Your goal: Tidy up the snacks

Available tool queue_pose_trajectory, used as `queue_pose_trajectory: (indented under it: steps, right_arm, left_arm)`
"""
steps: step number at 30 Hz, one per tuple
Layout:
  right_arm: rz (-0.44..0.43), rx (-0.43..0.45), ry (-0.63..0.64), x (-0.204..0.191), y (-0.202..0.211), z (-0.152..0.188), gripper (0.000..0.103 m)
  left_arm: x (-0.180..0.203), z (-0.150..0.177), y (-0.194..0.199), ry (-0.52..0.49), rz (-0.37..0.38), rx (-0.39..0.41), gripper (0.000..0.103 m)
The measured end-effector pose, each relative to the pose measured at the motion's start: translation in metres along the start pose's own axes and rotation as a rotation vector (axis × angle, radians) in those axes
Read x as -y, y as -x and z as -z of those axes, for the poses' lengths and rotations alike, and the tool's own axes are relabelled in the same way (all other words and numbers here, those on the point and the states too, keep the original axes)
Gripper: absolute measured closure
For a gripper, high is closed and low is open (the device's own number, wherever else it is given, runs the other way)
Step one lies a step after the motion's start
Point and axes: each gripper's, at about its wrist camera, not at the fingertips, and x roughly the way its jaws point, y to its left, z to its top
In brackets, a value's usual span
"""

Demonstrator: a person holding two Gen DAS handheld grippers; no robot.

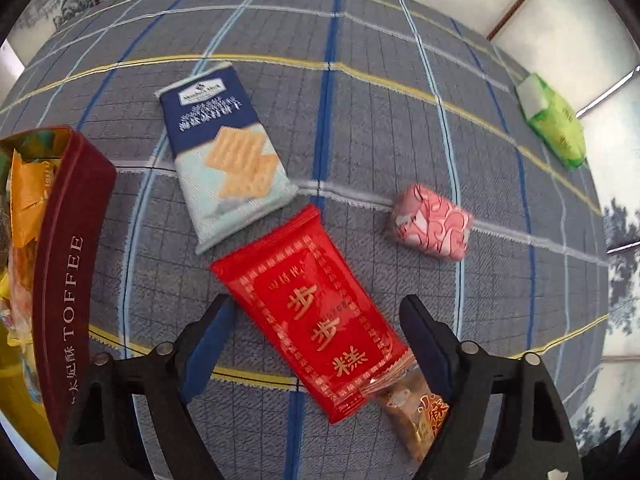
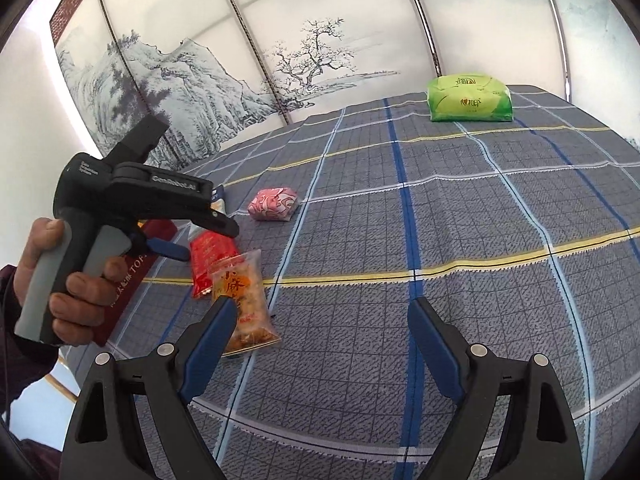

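Status: partly complete. The dark red toffee tin (image 1: 76,264) stands open at the left of the tabletop (image 1: 360,128) and already holds several wrapped snacks, an orange packet (image 1: 28,200) among them; the rest of its contents cannot be made out.

Items remaining on the plaid cloth:
- Blue-and-white cracker pack (image 1: 228,152), lying flat just right of the tin.
- Red cake packet (image 1: 312,312), lying flat, one corner near the cracker pack.
- Clear packet of fried twists (image 1: 416,412), its end tucked against the red cake packet.
- Pink wrapped sweet (image 1: 430,222), apart from the others.

The green tissue pack (image 2: 470,98) sits well apart at the far edge; whether it belongs to the task cannot be told.

Left gripper (image 1: 316,308): jaws apart, empty, poised above the red cake packet, which appears to be the next pick. Right gripper (image 2: 324,312): jaws apart, empty, over bare cloth beside the fried twists.

Estimated remainder: four snacks to be placed in the tin.
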Motion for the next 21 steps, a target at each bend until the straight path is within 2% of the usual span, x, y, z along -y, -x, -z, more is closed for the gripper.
queue_pose_trajectory:
  steps: [4, 9, 10, 11, 12, 13, 17, 21]
  right_arm:
    - [-0.013, 0.0, -0.03, 0.005, 0.0, -0.001, 0.015]
    - [-0.022, 0.001, -0.053, 0.009, 0.0, 0.0, 0.015]
    - [-0.02, 0.0, -0.053, 0.009, 0.0, 0.0, 0.015]
    - [-0.018, -0.001, -0.054, 0.009, 0.0, 0.0, 0.015]
    - [-0.015, -0.001, -0.054, 0.008, 0.0, 0.001, 0.015]
    - [-0.014, -0.003, -0.054, 0.009, -0.001, 0.0, 0.015]
    - [-0.009, -0.006, -0.065, 0.012, -0.001, 0.0, 0.015]
    - [-0.004, -0.019, -0.066, 0.013, -0.003, -0.001, 0.014]
  left_arm:
    - [0.021, 0.002, -0.009, -0.077, -0.117, -0.006, 0.019]
    - [0.022, 0.005, -0.01, -0.072, -0.119, 0.014, 0.02]
    - [0.021, 0.006, -0.009, -0.071, -0.12, 0.023, 0.027]
    - [0.018, 0.008, -0.005, -0.068, -0.121, 0.047, 0.046]
    - [0.017, 0.01, -0.001, -0.071, -0.115, 0.065, 0.057]
    - [0.017, 0.012, 0.002, -0.075, -0.112, 0.065, 0.062]
    - [0.007, 0.028, 0.008, -0.105, -0.076, 0.065, 0.063]
    - [-0.009, 0.067, 0.019, -0.166, -0.016, 0.078, 0.063]
